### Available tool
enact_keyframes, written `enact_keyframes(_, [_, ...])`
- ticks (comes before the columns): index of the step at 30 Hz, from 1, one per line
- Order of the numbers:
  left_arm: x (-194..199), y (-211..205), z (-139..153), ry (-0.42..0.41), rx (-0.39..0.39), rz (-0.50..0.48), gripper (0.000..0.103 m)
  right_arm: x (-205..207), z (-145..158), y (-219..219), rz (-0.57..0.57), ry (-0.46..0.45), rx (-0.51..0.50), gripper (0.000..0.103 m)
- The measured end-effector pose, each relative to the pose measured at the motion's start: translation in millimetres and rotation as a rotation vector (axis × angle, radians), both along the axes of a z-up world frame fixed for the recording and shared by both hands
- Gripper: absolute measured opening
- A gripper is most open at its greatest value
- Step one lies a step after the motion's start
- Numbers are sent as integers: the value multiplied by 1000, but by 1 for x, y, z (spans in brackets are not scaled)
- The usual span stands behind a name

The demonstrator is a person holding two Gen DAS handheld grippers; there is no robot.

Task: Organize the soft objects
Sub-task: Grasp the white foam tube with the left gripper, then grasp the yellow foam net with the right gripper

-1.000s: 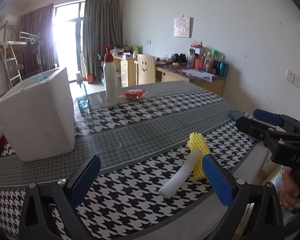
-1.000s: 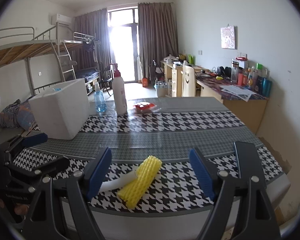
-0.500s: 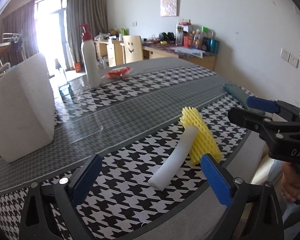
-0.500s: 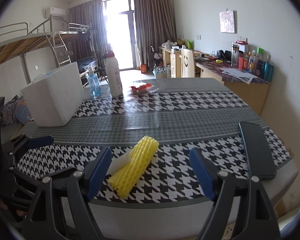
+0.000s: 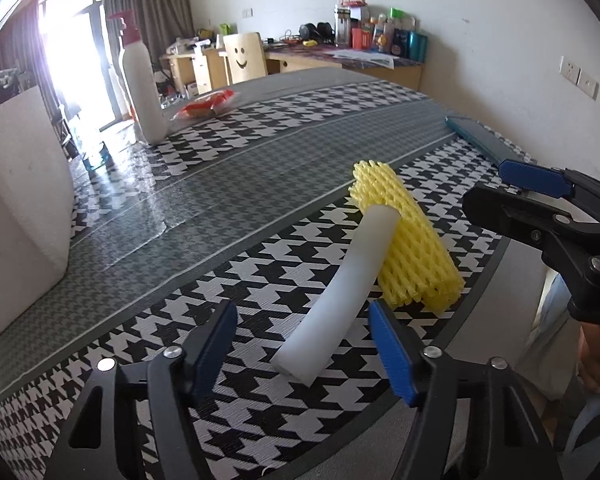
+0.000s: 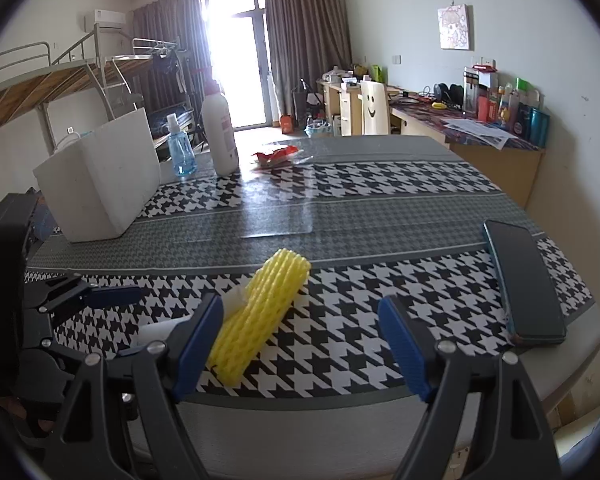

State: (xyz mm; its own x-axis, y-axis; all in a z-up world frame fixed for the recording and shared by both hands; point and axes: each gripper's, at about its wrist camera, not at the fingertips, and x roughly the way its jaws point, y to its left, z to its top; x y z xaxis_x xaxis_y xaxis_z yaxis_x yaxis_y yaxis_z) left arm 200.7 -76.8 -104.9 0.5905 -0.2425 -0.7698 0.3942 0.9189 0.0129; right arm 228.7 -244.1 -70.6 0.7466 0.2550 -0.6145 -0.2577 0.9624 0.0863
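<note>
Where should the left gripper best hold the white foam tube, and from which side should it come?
Probably the white foam tube's free near end, from above: its far end leans against the yellow foam net. The left gripper, jaws just closing, already straddles it without touching.

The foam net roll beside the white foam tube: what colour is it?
Yellow. The foam net roll shows best in the left wrist view, lying against the white foam tube.

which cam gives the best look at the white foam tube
The left wrist view: the white foam tube lies in full length ahead of the left claw, leaning on the yellow foam net. The right wrist view shows only slivers of it behind the net and a claw finger.
</note>
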Motion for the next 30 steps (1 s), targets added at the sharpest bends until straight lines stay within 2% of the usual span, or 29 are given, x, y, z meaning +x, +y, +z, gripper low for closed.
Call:
enact_keyframes(6, [3,-6,-1,8,-9,-33,53,3,-7,-1,-4,19,4,83])
enact_keyframes(8, [4,-9,-1,7,-10,-46,40,5,-9,-3,-6,28,11,83])
enact_keyframes(10, [1,-12,0,7,-7,-69,31,5,-11,-4,-6,40,18,83])
enact_keyframes(12, [-1,-13,0,9,-3,-79,29,5,-12,-4,-7,43,21,83])
enact_keyframes(14, [2,-9,0,21,-16,-69,21,5,-13,-5,-4,46,25,83])
enact_keyframes(20, [1,0,5,23,-64,-62,15,7,-15,-3,4,59,32,83])
enact_keyframes(30, [-8,13,16,0,-113,-36,15,10,-17,12,37,74,30,83])
